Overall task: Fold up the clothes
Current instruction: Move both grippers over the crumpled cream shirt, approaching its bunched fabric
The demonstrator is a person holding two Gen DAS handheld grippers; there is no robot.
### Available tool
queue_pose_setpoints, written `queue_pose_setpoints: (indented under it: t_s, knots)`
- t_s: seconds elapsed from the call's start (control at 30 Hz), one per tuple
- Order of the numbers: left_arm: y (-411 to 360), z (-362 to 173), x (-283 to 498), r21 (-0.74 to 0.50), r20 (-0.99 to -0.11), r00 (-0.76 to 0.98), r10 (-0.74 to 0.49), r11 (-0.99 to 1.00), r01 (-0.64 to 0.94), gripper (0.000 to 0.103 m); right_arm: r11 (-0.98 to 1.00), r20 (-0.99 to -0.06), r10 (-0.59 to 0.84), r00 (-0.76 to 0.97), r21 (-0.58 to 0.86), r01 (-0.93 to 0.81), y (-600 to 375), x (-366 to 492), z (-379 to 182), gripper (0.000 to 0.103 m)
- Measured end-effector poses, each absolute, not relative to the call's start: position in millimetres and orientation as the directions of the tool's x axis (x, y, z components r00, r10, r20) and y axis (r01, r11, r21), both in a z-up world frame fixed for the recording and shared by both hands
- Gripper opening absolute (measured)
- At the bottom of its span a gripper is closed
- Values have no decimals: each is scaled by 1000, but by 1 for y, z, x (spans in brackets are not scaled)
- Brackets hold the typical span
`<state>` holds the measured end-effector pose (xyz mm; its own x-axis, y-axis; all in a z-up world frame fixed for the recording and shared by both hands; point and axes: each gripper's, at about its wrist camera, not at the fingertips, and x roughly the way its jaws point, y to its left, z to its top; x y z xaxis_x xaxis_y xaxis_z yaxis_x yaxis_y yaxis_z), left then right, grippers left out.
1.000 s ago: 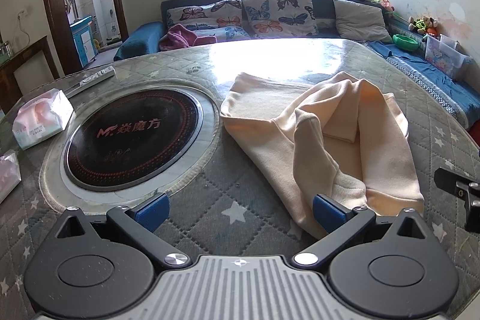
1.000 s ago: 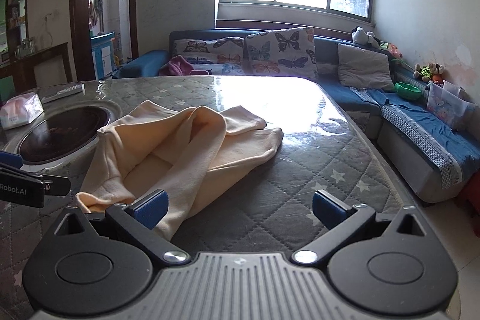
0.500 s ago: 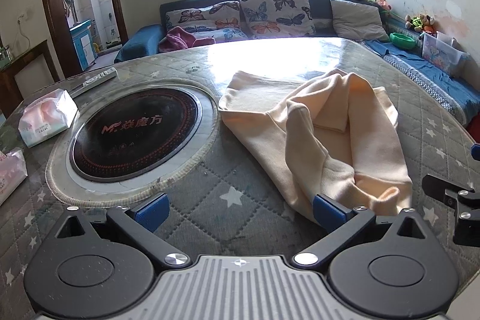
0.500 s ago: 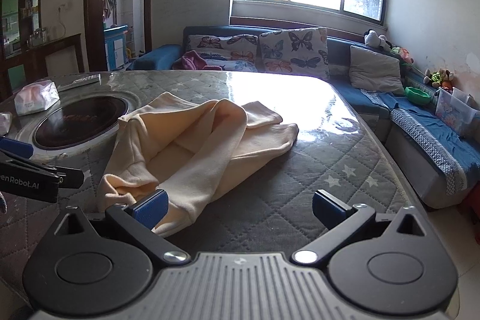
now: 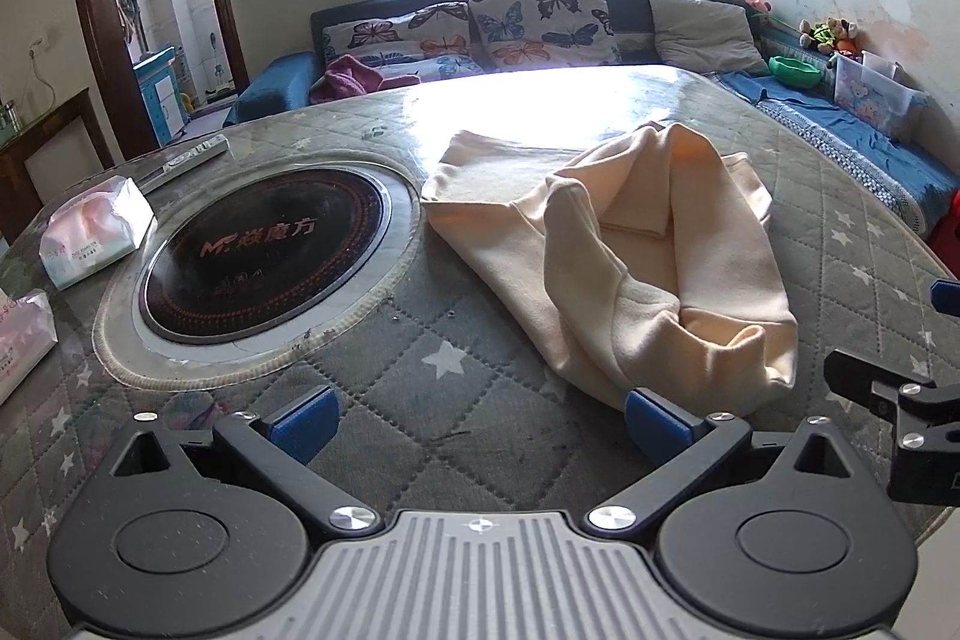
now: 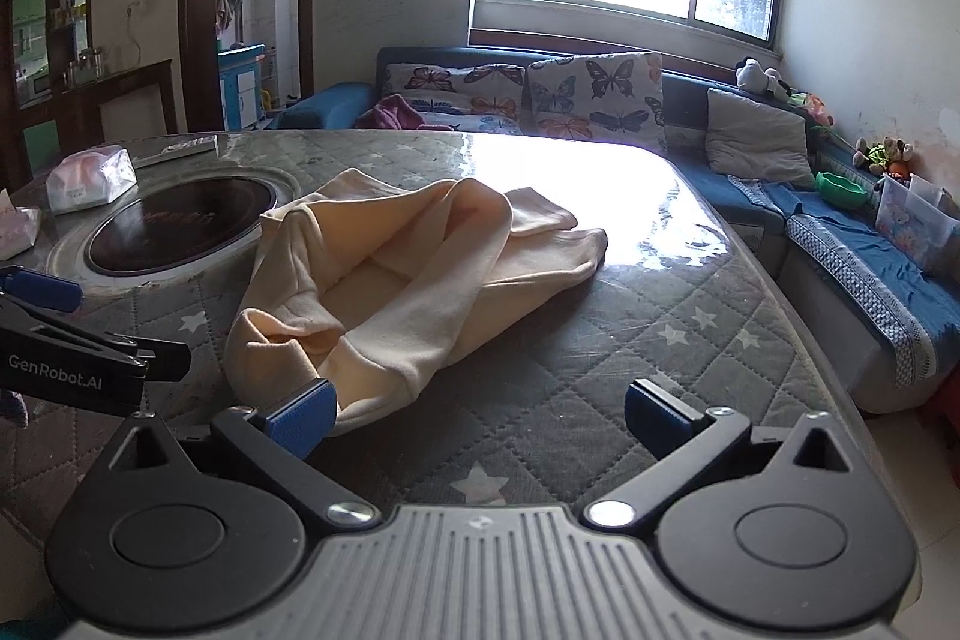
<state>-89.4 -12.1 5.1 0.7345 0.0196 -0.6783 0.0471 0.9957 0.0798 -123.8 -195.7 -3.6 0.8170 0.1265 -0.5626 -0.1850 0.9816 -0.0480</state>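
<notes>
Garment (image 5: 630,244) is lying rumpled on the bench (image 5: 468,460) beside the hob; both grippers, left (image 5: 477,418) and right (image 6: 477,415), are backing away from it over the last second, jaws spread wide and empty (no fold started yet).

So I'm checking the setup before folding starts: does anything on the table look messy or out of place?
Only the cream garment, which lies crumpled and bunched on the quilted table cover beside the round cooktop, not flat. Both tongs, left and right, are open and empty. Nothing looks spilled or damaged.
</notes>
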Motion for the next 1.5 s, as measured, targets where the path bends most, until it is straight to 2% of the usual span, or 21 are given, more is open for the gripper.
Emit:
queue_pose_setpoints:
  t_s: [1.5]
  knots:
    - [-19, -5, -83, 91, -714, 700, 18, 994, 68, 103, 975, -588, 150, 795, -43, -216, -188, -118, -5, 103]
